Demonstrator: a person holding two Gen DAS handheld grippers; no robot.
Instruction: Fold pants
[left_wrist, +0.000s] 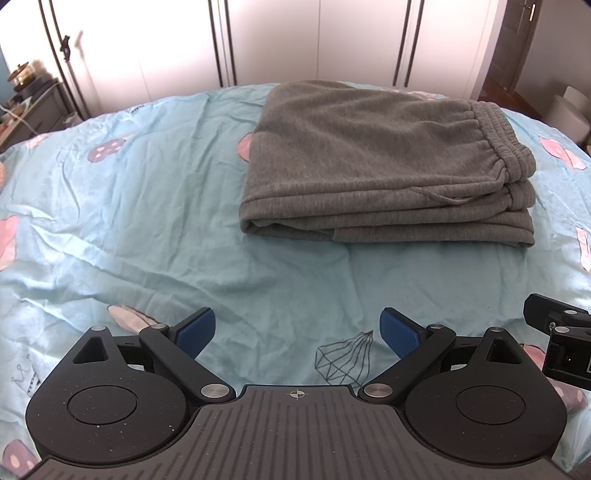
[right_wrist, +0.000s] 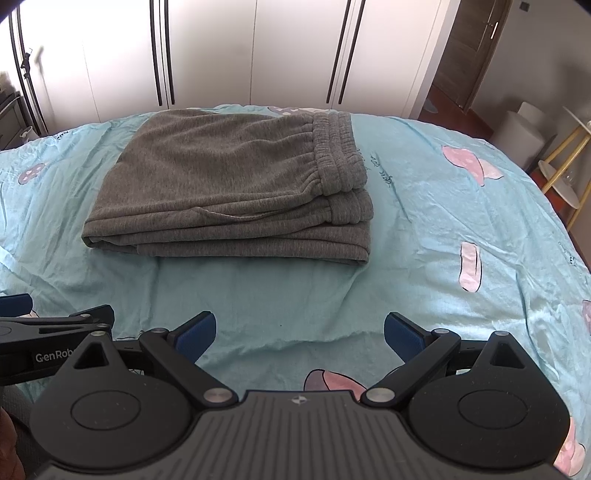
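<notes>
Grey sweatpants (left_wrist: 384, 162) (right_wrist: 236, 184) lie folded into a thick rectangle on the light blue bedsheet (left_wrist: 147, 206) (right_wrist: 424, 229), elastic waistband on the right side of the stack. My left gripper (left_wrist: 297, 330) hovers over the sheet in front of the pants, open, nothing between its blue pads (left_wrist: 197, 332). My right gripper (right_wrist: 300, 332) is likewise open and empty, held back from the near edge of the pants. Each gripper shows at the other view's edge: the right gripper's body (left_wrist: 561, 343) and the left gripper's body (right_wrist: 44, 339).
White wardrobe doors (left_wrist: 314, 40) (right_wrist: 258, 51) stand behind the bed. A cluttered dresser (left_wrist: 29, 107) is at the far left. A brown door (right_wrist: 476, 51), a white bin (right_wrist: 517, 129) and a yellow-legged side table (right_wrist: 565, 166) are at the right.
</notes>
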